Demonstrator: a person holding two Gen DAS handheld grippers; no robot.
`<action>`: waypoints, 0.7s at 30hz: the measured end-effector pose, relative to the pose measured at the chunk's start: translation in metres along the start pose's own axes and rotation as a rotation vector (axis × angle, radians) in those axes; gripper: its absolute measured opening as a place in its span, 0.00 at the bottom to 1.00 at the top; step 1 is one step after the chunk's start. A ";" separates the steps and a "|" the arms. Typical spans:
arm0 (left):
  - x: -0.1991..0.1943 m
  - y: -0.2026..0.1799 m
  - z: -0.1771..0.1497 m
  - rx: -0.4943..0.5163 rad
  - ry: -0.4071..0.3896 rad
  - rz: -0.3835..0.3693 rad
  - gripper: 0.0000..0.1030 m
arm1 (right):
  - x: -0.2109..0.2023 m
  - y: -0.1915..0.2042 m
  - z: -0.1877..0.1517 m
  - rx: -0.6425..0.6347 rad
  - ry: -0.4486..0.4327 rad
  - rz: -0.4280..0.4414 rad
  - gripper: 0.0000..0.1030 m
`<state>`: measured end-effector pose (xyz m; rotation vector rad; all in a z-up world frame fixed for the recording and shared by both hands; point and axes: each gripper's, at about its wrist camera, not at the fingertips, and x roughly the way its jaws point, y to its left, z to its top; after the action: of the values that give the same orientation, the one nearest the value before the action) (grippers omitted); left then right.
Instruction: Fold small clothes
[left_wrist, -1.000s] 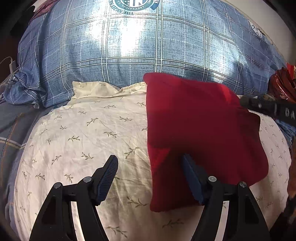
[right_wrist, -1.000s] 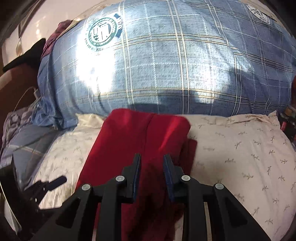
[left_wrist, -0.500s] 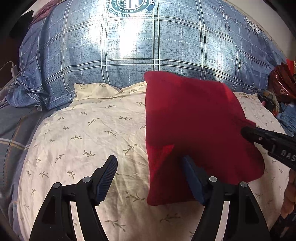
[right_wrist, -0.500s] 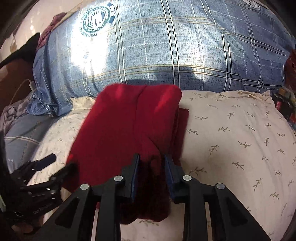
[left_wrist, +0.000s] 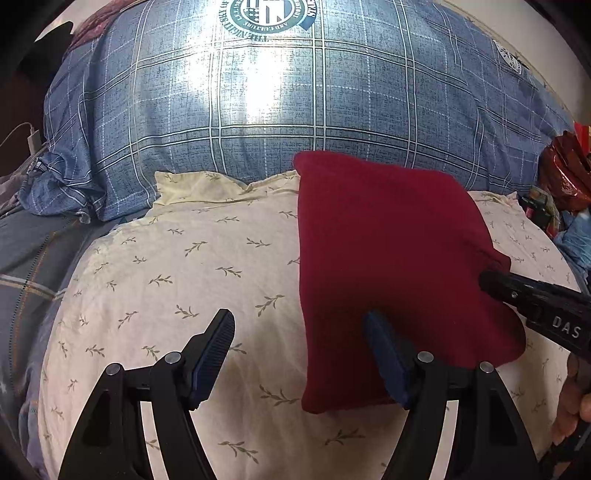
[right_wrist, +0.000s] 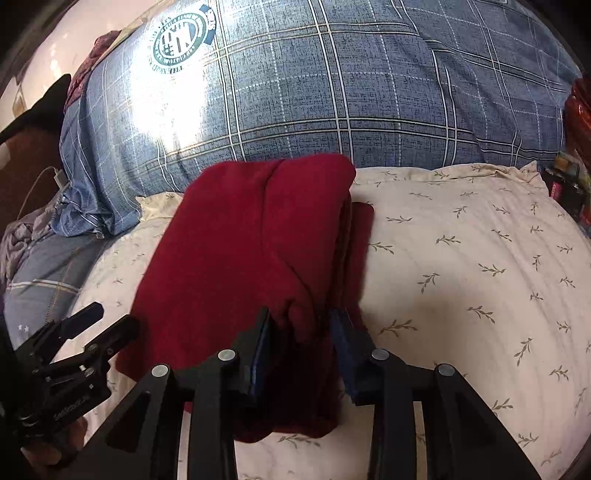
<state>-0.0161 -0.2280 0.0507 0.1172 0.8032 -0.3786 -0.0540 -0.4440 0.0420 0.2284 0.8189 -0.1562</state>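
Observation:
A folded dark red cloth (left_wrist: 388, 266) lies on the cream leaf-print pillow (left_wrist: 177, 280). My left gripper (left_wrist: 299, 343) is open and hovers at the cloth's near left corner. Its right finger (left_wrist: 380, 343) is over the red fabric and its left finger over bare pillow. In the right wrist view the red cloth (right_wrist: 251, 251) shows stacked layers along its right edge. My right gripper (right_wrist: 303, 328) straddles a bunched fold at the near edge. Its jaws are opening and the pads stand just off the fabric. The right gripper (left_wrist: 535, 299) also appears at the cloth's right edge.
A big blue plaid pillow (left_wrist: 295, 110) with a round green emblem lies behind. A grey-blue bedcover (left_wrist: 26, 266) is at the left, with a white charger and cable (left_wrist: 31, 138). Red bags and clutter (left_wrist: 565, 177) sit at the right. The left gripper (right_wrist: 85, 332) shows at lower left.
The right gripper came down toward the pillow with the cloth's edge, and its jaws widened around the fold. The cloth settled flatter. The left gripper stayed put.

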 end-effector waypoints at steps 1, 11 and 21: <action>0.000 0.001 0.001 -0.005 -0.002 -0.001 0.70 | -0.003 0.001 0.001 0.002 -0.008 0.003 0.39; 0.005 0.006 0.008 -0.020 0.002 -0.008 0.70 | -0.007 0.002 0.010 0.044 -0.022 0.050 0.54; 0.016 0.009 0.013 -0.032 0.024 -0.022 0.70 | 0.004 0.002 0.011 0.044 -0.022 0.053 0.55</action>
<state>0.0066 -0.2280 0.0478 0.0835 0.8348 -0.3854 -0.0432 -0.4447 0.0465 0.2886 0.7876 -0.1269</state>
